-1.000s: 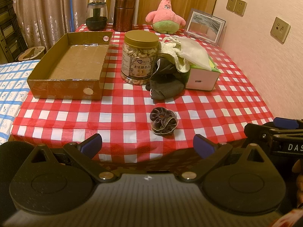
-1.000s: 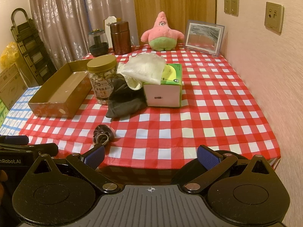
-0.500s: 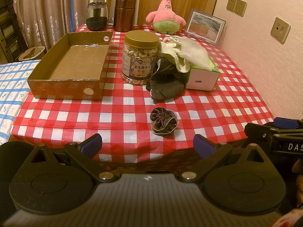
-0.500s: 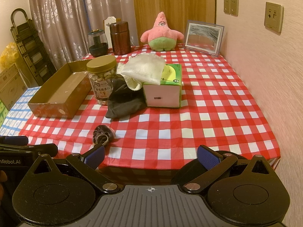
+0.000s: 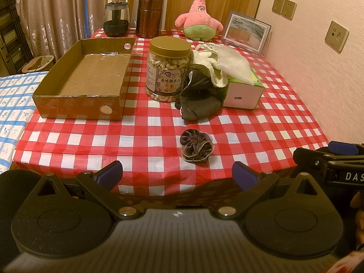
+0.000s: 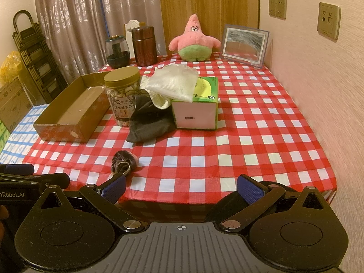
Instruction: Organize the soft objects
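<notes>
Nothing picked up yet, I'd call this the very start: both tools are held back off the near table edge, aimed at the clutter. Left gripper (image 5: 177,174) sits at the bottom of its frame, jaws spread wide, nothing between them; right gripper (image 6: 181,186) same, spread and empty, level and pointing straight down the table. Closest soft item is the dark scrunchie (image 5: 197,145), alone on the checked tablecloth (image 5: 141,132) just above centre of the left view, near the front edge. Behind it, mid-frame, a dark cloth (image 5: 198,100) slumps against the nut jar (image 5: 168,71) and the tissue box (image 5: 243,91), with a pale cloth (image 5: 224,64) draped on top; could be two pale pieces, hard to tell in this light. The plush star (image 5: 200,19) sits at the upper centre by the wall. The cardboard tray (image 5: 77,107), left of centre, is the likely destination. Next move probably: left tool forward and down onto the scrunchie, close, carry left to the tray. It's floppy, so pinch a thick fold.
</notes>
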The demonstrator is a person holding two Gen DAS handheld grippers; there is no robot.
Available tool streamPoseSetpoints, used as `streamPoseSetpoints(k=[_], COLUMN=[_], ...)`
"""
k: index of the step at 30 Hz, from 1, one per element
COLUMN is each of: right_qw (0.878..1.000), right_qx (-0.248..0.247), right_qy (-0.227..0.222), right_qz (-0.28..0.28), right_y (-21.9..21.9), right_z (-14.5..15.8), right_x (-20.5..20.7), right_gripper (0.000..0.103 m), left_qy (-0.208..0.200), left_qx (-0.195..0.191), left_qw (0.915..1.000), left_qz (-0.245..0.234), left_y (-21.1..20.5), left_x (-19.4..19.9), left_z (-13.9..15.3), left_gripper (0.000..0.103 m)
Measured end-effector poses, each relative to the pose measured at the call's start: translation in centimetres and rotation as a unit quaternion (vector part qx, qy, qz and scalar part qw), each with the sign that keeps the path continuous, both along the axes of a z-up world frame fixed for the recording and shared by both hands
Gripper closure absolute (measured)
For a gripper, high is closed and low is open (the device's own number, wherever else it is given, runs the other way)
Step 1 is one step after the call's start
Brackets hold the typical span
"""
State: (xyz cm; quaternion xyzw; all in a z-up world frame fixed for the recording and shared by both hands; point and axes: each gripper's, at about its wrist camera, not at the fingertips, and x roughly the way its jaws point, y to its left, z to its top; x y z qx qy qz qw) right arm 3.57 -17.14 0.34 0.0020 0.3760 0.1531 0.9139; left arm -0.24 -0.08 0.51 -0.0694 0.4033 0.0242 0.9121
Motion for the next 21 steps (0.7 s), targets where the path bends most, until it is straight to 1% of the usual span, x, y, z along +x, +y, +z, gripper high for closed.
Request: streamPoseSetpoints(k=[18,21], right_qw=[1.0,1.0], right_qx=[0.0,-0.001], right_qy=[-0.001,-0.003], right_qz=[0.0,0.0], right_y=[0.11,-0.08], right_z=[-0.2,0.29], right_x=[-0.05,0.39], right_gripper=[0.0,0.0], left_qy=[0.0,0.0], left_qx=[-0.001,-0.004], left_qw=[1.0,1.0], left_qz=[0.0,-0.002], left_y=[-0.01,-0.04], left_x=[-0.04,-0.03], left_z=[0.07,0.22], left_gripper=[0.001,0.001])
